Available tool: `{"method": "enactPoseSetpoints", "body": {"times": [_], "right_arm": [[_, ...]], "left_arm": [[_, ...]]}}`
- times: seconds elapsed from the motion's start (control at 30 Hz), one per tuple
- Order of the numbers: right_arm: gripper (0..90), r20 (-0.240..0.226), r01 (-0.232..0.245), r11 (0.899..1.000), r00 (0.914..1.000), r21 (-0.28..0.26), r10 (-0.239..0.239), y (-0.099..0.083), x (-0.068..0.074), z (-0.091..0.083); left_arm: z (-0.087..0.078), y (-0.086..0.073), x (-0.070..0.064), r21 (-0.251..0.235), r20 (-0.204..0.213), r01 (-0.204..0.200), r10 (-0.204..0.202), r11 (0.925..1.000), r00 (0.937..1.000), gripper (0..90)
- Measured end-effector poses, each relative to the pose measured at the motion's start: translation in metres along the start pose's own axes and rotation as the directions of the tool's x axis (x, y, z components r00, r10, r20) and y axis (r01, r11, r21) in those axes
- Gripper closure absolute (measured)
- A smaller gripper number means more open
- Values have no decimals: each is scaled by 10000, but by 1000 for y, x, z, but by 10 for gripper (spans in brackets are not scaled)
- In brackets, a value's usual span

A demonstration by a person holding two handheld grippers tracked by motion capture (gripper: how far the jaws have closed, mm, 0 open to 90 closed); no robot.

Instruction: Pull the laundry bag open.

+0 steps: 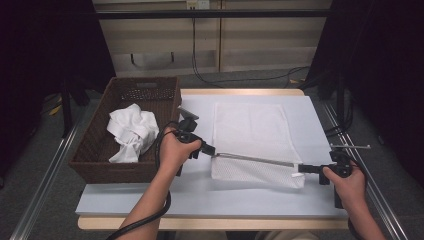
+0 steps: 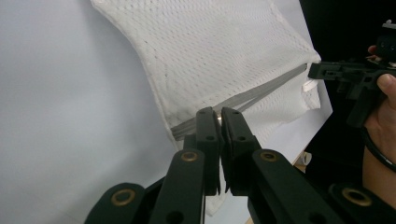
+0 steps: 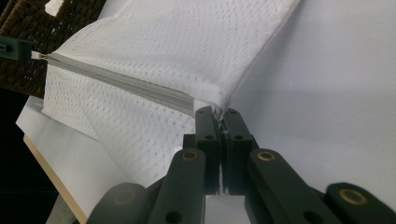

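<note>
A white mesh bag [image 1: 252,127] lies flat in the middle of the table, with a grey zipper [image 1: 255,160] running along its near end. My left gripper [image 1: 209,151] is shut on the zipper's left end, where a bit of metal shows between the jaws in the left gripper view [image 2: 219,114]. On the opposite corner of the bag, by a small white tab, my right gripper [image 1: 302,169] is shut on the fabric [image 3: 222,116]. The zipper [image 3: 116,81] is stretched straight between the two grippers and looks closed along its length.
A dark wicker basket [image 1: 150,87] stands at the table's left edge with a crumpled white cloth [image 1: 131,131] inside. The white tabletop [image 1: 200,197] shows bare in front of the bag. Metal rails run along both sides of the table.
</note>
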State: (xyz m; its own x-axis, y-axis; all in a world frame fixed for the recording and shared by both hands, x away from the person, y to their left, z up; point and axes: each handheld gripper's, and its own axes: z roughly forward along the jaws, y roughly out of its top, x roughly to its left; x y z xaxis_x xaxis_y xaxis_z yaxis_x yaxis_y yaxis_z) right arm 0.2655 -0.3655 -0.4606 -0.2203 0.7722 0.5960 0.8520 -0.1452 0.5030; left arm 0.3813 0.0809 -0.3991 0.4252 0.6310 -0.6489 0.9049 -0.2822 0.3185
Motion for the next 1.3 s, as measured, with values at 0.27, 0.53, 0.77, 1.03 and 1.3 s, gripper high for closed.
{"method": "enactPoseSetpoints", "body": {"times": [0.27, 0.53, 0.77, 1.03, 1.3], "right_arm": [[875, 10, 6, 10000, 10000, 21, -6, 0, 1, 0], [875, 20, -16, 10000, 10000, -41, 16, 0, 1, 0], [875, 14, -54, 9999, 10000, -89, 55, -1, 2, 0], [874, -60, 48, 10000, 10000, -13, -48, 0, 3, 1], [874, -141, -9, 10000, 9999, 0, 9, 0, 3, 0]], "left_arm": [[-4, -1, 2, 14, -105, -72, 72, 10000, 9999, 868], [-5, -1, -1, 73, -40, 30, -30, 10000, 10000, 868], [-7, -1, 2, 107, -233, 100, -97, 9999, 9997, 868], [-11, -2, 4, 56, -147, 248, -247, 9997, 9996, 867], [-18, -4, 7, 26, -337, 236, -235, 9997, 9992, 867]]}}
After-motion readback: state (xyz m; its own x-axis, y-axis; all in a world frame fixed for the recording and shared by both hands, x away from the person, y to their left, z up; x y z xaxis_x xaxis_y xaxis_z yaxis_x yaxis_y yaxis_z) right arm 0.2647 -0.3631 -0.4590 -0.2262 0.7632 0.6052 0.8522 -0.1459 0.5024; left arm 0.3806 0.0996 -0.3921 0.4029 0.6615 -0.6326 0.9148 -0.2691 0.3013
